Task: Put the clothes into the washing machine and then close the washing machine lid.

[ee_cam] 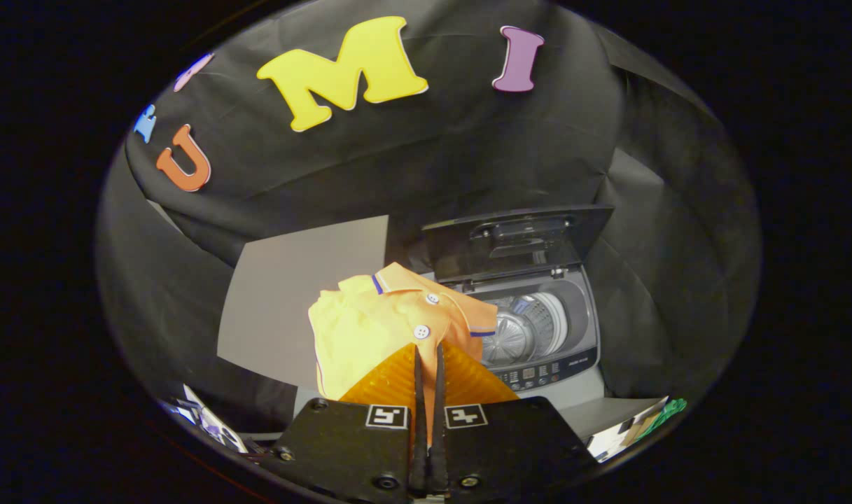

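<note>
Just ahead of the washing machine [538, 329], its lid [517, 241] up, we are pinching the orange shirt [390, 322] in the gripper [429, 364], jaws closed on its placket; light, limp cloth, likely to droop.

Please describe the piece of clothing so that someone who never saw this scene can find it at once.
Find the washing machine with its lid standing open against the black booth wall. Just before it, beside the open drum, hangs a small orange polo shirt, pinched between the closed fingers of the gripper. Two white buttons and blue-trimmed collar and sleeve mark it.
</note>
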